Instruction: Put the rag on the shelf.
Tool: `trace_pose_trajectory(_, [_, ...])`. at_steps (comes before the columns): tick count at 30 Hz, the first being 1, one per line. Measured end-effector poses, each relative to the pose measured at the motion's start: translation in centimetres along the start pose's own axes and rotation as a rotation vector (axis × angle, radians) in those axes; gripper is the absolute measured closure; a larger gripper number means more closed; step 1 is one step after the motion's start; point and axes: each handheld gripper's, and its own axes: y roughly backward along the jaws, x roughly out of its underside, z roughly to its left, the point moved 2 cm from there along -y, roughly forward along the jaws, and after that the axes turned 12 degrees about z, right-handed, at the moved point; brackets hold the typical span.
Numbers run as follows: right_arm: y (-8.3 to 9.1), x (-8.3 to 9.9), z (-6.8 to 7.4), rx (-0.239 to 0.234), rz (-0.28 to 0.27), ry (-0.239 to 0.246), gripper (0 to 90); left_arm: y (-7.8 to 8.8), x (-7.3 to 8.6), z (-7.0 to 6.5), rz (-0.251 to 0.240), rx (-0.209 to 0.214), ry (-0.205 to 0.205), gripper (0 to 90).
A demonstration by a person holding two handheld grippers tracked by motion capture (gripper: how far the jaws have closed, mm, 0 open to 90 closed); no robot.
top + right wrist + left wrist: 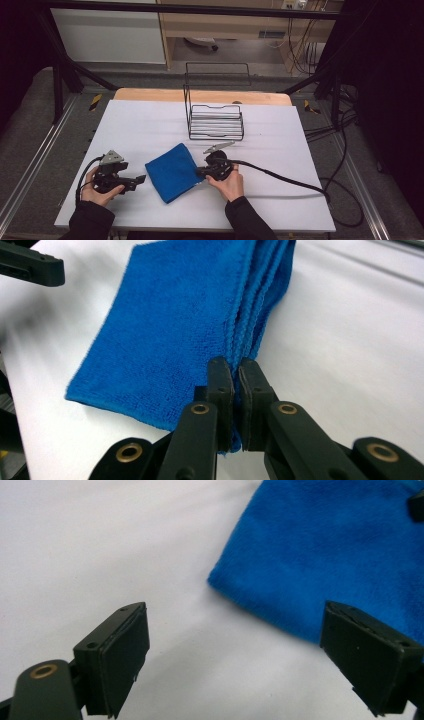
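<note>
Right hand-held gripper (235,385) clamps blue cloth (172,171) edge; left hand-held gripper (235,655) open, should pinch the near corner squarely.

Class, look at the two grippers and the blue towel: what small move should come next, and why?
Probably bring the left gripper forward onto the towel's near edge. Its jaws stand wide open just short of the cloth, while the right gripper is already shut on the folded edge, so the second hold is what's missing.
</note>
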Motion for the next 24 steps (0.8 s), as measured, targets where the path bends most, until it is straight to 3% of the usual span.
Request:
trace_pose_trajectory(3, [0.7,0.5,-0.1,0.017,-0.009,-0.01,86.0,0.0,0.0,0.0,0.0,-0.001,0.001,12.7])
trace_pose_trajectory(10, [3.2,3.2,-0.5,0.06,-0.006,-0.092,85.9,-0.1,0.0,-0.1,0.004,-0.002,-0.002,12.6])
trace_pose_trajectory(18, [5.3,7.1,-1.7,0.114,-0.028,-0.138,85.8,-0.2,0.0,-0.3,0.007,-0.002,-0.008,12.4])
trace_pose_trajectory(24, [6.2,9.6,-2.0,0.128,-0.042,-0.16,85.6,-0.4,0.0,-0.4,0.011,-0.001,-0.011,12.4])
